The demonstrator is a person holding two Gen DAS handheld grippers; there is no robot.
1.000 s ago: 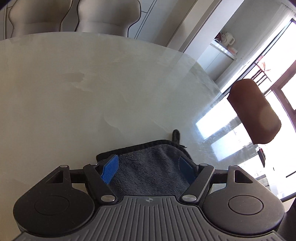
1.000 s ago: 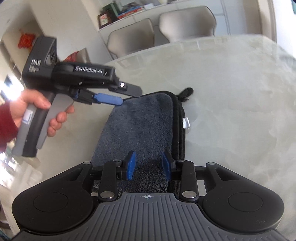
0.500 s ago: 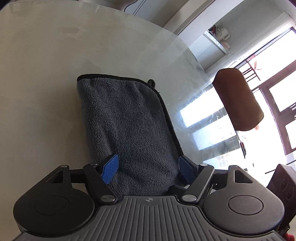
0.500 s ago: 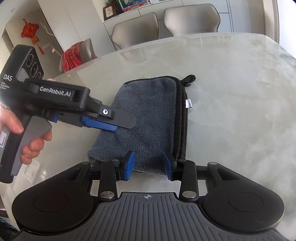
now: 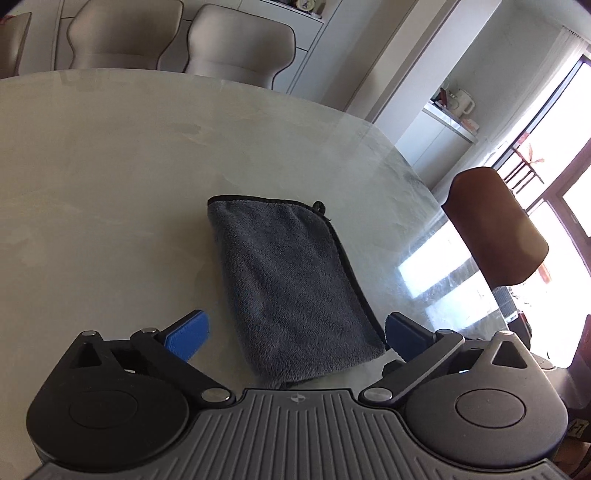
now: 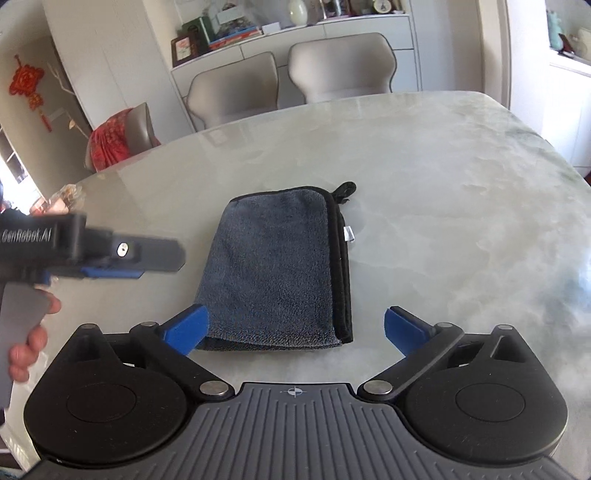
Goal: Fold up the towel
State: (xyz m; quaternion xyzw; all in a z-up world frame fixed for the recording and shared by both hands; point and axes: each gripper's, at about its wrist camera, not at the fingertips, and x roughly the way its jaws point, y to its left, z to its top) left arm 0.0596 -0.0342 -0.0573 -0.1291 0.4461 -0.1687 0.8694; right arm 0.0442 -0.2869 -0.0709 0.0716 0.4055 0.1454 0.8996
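Observation:
A grey towel (image 5: 291, 280) with black trim lies folded into a narrow rectangle on the pale marble table (image 5: 110, 184). It also shows in the right wrist view (image 6: 277, 266), with a black hanging loop (image 6: 345, 189) at its far right corner. My left gripper (image 5: 295, 332) is open and empty, just short of the towel's near end. It shows from the side in the right wrist view (image 6: 122, 267), left of the towel. My right gripper (image 6: 295, 328) is open and empty, just in front of the towel's near edge.
Two beige chairs (image 6: 291, 77) stand at the table's far side. A brown chair back (image 5: 495, 229) stands at the right edge by bright windows. A chair with red cloth (image 6: 114, 140) stands at the left. A cabinet with books (image 6: 258, 33) lines the wall.
Both grippers have opened wider and pulled back from the towel, which now lies free and folded on the table. The left gripper has moved off to the left of the towel.

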